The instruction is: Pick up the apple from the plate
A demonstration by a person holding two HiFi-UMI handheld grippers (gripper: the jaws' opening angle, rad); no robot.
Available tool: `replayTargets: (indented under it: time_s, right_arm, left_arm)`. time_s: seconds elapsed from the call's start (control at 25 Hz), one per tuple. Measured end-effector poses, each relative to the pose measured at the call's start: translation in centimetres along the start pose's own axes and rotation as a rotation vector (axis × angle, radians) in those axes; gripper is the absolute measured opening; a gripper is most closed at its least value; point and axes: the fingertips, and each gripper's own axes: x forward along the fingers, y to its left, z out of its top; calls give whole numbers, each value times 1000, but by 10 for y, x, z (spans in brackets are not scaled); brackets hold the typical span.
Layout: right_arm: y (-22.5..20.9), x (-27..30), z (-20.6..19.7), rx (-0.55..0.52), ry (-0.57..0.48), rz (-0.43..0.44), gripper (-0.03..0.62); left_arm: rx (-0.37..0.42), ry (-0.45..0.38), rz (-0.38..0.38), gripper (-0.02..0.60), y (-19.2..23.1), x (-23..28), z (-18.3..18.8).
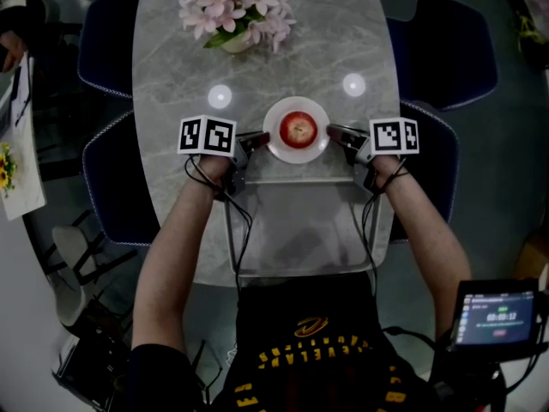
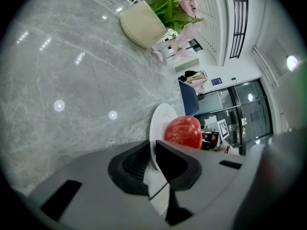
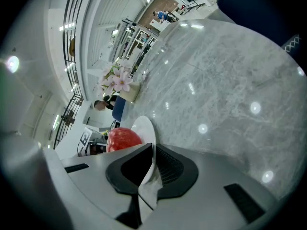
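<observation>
The apple (image 1: 298, 129) is sitting in the middle of the plate (image 1: 296, 158), which is resting on the table (image 1: 171, 67) on the near side of the flowers (image 1: 236, 11). The left gripper (image 1: 249, 144) is pinching the plate's left rim between narrow jaws. The right gripper (image 1: 339, 136) is pinching the right rim the same way. Neither is touching the apple. The plate is probably being steadied. Next, one gripper would need to let go, open wide and close around the fruit.
</observation>
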Motion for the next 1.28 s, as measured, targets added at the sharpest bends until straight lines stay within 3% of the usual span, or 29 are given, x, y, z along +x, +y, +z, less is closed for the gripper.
replayTargets:
  time_s: [0.52,0.68,0.96,1.12,1.28]
  right_arm:
    - [-11,-25,30,-26,-152,-66,29]
    - [1,-33,29,-32,-197,-29,29]
    - [51,-71,13,-67,-322,80,28]
    - [78,-87,-20,-139,-359,85,28]
    - [94,-96,-58,-267,-340,43,28]
  left_arm:
    - [-2,-173,25,29,10,-40,24]
    - [65,-252,38,29,-1,-53,26]
    - [262,-410,131,2,-49,-87,-3]
    - [314,-482,125,2,-84,-102,-36]
    - [407,-498,154,2,-108,-104,-73]
